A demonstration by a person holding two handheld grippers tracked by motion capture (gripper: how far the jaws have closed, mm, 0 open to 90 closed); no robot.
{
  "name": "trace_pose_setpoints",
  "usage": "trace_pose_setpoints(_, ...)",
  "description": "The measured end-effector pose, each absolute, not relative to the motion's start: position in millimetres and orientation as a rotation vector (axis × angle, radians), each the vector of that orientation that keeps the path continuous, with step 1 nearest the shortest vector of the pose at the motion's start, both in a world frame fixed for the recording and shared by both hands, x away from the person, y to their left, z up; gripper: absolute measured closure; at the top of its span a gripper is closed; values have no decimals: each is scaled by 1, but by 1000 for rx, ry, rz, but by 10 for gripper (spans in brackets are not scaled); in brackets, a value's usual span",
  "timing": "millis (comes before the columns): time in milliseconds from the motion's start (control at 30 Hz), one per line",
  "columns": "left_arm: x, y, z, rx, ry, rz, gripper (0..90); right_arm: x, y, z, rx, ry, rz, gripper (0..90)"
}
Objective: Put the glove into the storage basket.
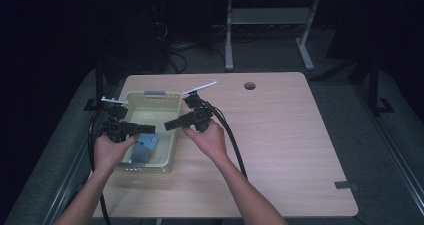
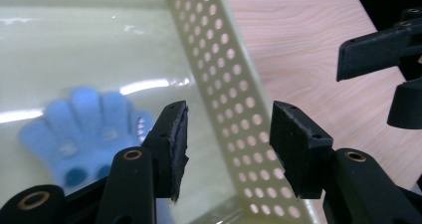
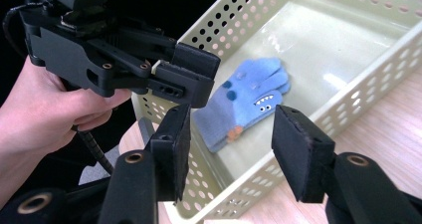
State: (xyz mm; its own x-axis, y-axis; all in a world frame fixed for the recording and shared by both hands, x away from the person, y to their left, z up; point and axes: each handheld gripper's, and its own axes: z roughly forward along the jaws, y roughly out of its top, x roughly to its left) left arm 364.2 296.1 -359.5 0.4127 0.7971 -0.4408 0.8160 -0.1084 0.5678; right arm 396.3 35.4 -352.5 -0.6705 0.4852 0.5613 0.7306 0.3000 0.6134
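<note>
Blue glove (image 3: 244,102) is lying in the basket (image 1: 172,135), nearer the left gripper (image 1: 145,129); right gripper (image 1: 170,125) is beside it, both sets of fingers spread apart and nothing gripped.

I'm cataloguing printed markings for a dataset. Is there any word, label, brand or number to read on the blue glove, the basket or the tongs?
None: no readable text anywhere.
Blue glove: a cartoon face and dots, no letters.
Basket: plain perforated walls, no label.
</note>
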Motion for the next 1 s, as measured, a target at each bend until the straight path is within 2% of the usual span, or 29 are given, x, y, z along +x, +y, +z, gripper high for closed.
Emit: trace_pose_setpoints(1000, 366, 226, -356, 1921, 1213, -83, 451, 391, -63, -351, -1228, -2200, -1404, 423)
